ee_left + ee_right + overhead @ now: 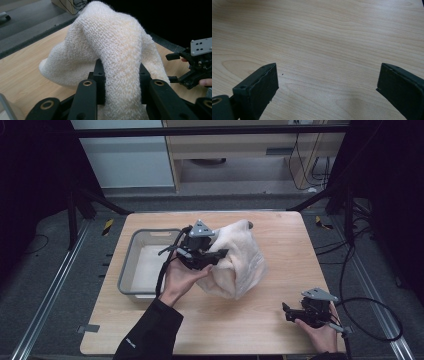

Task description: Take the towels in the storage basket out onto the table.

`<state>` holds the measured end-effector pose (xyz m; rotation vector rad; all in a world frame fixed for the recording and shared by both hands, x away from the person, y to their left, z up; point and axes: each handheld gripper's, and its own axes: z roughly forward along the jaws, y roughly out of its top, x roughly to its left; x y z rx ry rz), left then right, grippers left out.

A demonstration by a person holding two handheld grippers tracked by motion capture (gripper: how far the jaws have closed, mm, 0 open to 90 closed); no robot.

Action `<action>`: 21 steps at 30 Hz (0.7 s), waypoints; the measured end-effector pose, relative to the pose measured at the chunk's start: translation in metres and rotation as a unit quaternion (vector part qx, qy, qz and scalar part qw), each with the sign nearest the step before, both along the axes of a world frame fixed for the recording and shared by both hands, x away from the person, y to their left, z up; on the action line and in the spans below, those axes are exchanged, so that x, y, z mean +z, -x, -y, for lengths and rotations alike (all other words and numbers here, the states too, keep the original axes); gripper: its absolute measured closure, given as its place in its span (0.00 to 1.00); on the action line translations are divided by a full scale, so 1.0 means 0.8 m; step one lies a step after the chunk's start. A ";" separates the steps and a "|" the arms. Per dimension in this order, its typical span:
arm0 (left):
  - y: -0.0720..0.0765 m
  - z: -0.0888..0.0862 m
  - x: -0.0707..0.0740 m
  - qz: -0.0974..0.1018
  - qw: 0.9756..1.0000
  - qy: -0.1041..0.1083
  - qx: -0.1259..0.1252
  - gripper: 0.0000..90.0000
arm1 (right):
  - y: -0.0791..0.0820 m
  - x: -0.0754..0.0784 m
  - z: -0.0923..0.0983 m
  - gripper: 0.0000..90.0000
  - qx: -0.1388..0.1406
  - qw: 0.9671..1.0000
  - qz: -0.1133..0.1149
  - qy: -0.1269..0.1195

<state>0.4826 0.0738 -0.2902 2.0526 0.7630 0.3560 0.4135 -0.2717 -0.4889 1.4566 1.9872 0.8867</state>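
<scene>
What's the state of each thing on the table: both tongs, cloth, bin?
Left tongs: shut on the knit cloth, a fold pinched between the jaws.
Right tongs: open, jaws wide apart over bare table, holding nothing.
Knit cloth: bunched and draped, lifted at the gripped part, lower end on the table.
Grey bin: upright on the table, nothing visible inside.

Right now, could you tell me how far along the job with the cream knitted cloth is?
Done: the left gripper is shut on the cream knitted cloth, a fold pinched between its jaws and lifted, the rest drooping to the table. In hand: the cloth sits beside the grey bin, not in it. Left: probably carrying it over the bin. The right gripper waits open near the table's right edge.
</scene>
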 end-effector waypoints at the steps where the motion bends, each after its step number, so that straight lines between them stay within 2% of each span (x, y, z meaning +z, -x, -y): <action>1: 0.000 0.002 -0.002 -0.002 1.000 0.001 0.000 0.77 | 0.000 0.000 0.000 0.04 -0.001 1.000 0.000 0.000; 9: -0.005 0.017 -0.016 -0.012 1.000 -0.014 -0.009 0.77 | 0.000 0.000 0.000 0.04 -0.001 1.000 -0.001 -0.002; 21: -0.012 0.038 -0.051 -0.031 0.999 -0.026 -0.018 0.77 | 0.000 -0.001 0.001 0.04 -0.002 1.000 -0.001 -0.004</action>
